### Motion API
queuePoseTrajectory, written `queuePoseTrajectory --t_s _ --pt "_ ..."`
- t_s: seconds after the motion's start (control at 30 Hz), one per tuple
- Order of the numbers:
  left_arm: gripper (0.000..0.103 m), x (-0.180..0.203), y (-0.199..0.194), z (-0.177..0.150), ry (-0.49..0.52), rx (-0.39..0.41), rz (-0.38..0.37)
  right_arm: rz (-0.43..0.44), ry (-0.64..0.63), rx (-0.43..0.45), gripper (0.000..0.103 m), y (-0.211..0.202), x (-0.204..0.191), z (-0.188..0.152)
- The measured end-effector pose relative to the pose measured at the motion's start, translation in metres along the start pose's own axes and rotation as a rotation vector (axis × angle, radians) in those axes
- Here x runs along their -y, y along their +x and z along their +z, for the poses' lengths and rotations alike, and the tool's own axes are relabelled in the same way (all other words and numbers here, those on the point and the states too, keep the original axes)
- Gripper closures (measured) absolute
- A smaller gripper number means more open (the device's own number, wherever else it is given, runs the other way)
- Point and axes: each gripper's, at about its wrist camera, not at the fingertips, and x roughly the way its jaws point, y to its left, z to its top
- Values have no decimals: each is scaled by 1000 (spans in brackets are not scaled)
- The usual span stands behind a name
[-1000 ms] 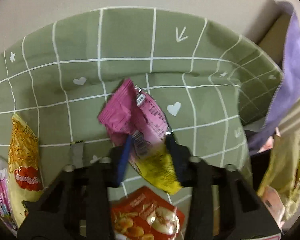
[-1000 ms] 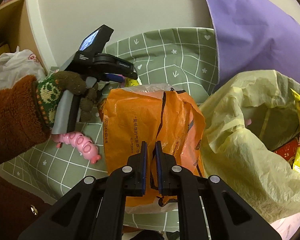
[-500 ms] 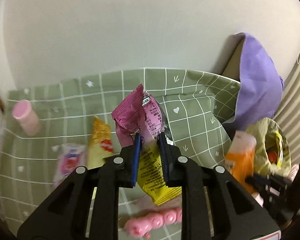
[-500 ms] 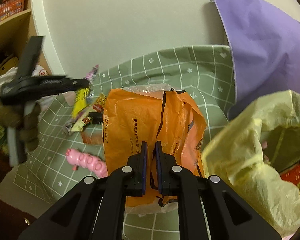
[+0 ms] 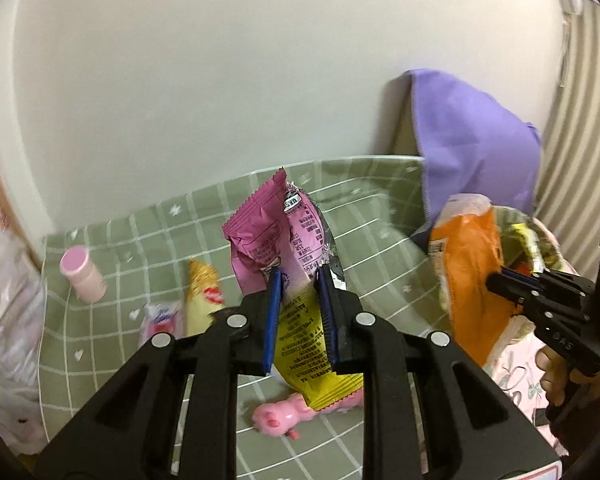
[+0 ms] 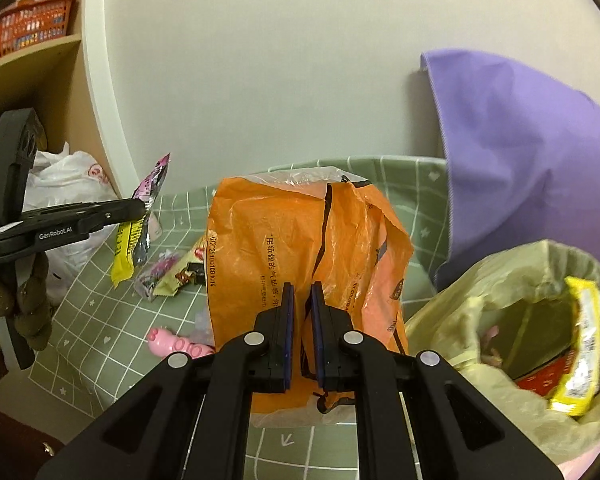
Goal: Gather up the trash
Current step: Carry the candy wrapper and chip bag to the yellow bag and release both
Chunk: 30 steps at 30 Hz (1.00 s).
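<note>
My left gripper [image 5: 298,276] is shut on a pink and yellow snack wrapper [image 5: 268,232], which hangs in the air above the green checked cloth [image 5: 380,216]. The right wrist view shows that wrapper [image 6: 140,236] at the left, pinched in the left gripper [image 6: 138,210]. My right gripper [image 6: 301,288] is shut on a crumpled orange plastic bag [image 6: 268,248] and holds it upright. Right of the orange bag stands an open yellow-green trash bag [image 6: 460,328] with wrappers inside. From the left wrist, the orange bag [image 5: 468,264] and right gripper [image 5: 494,280] appear at the right.
A pink pig toy [image 5: 284,420], a pink bottle [image 5: 82,274] and several snack packets [image 5: 204,292] lie on the cloth. A purple cloth [image 6: 520,140] leans on the wall at the back right. A white plastic bag [image 6: 68,184] and a shelf with an orange basket [image 6: 32,24] stand at the left.
My left gripper has lifted the pink and yellow wrapper off the cloth and swung toward the orange bag. The right gripper has risen a little with the orange bag.
</note>
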Motion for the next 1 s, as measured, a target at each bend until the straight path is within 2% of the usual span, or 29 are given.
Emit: queuePoseTrajectory --t_s 0.2,0.4,0.53,0.67,0.8,1.0 --pt "85 34 0 17 29 27 -117 -84 6 80 93 -41 21 6" --pt "85 76 8 33 53 44 -244 -193 32 160 93 -90 61 16" --pt "85 108 20 45 73 43 -317 -304 41 197 93 -122 99 23" --pt "85 145 30 54 100 48 -389 -335 104 235 93 -153 139 28" --pt "85 184 36 66 138 70 -462 -377 109 169 93 -151 165 26" --pt "85 239 52 77 201 54 -596 -300 105 25 93 -103 176 7"
